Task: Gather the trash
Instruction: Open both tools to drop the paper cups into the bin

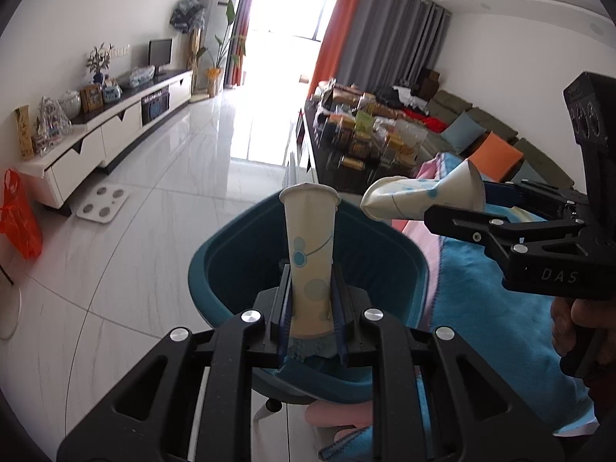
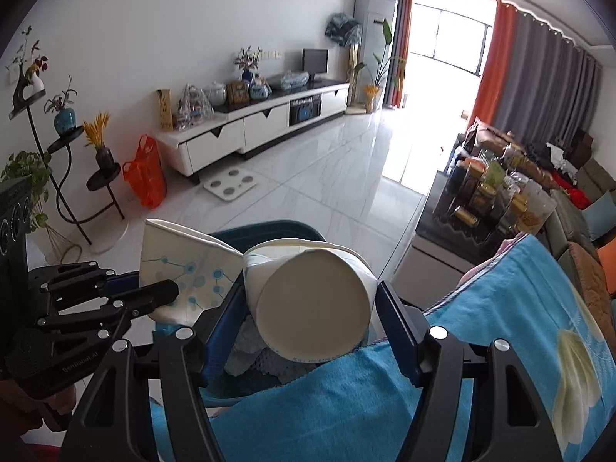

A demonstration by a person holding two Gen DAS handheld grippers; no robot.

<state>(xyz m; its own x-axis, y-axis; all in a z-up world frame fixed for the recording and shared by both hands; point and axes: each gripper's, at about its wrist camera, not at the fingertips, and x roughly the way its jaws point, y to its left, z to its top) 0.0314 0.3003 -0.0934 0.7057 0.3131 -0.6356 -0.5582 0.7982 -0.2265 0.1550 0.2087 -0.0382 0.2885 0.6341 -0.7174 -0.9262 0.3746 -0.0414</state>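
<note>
While both cups hang over the bin, the drop is the risk. Left gripper [image 1: 310, 300] is clamped nearly together on a flattened white paper cup with pale blue dot print [image 1: 310, 254], rim pointing away, directly above the opening of the teal plastic waste bin [image 1: 238, 254]. Right gripper [image 2: 313, 308] holds a second white paper cup, crushed at its mouth [image 2: 312, 304], base toward the camera, jaws wide and pressing on its sides.

Risks, as judged:
- Right cup sits over the bin's near edge beside the blue fleece blanket [image 2: 346, 396]; released there, it may land on the blanket or tip outside the rim
- Cups nearly touch in the right wrist view; one could knock the other off line
- Flattened cup is light and may glance off the bin wall

Bin contents: possibly crumpled pale material, view too blocked to confirm. Beyond, glossy white tiled floor [image 1: 161, 177] lies bare near the bin
</note>
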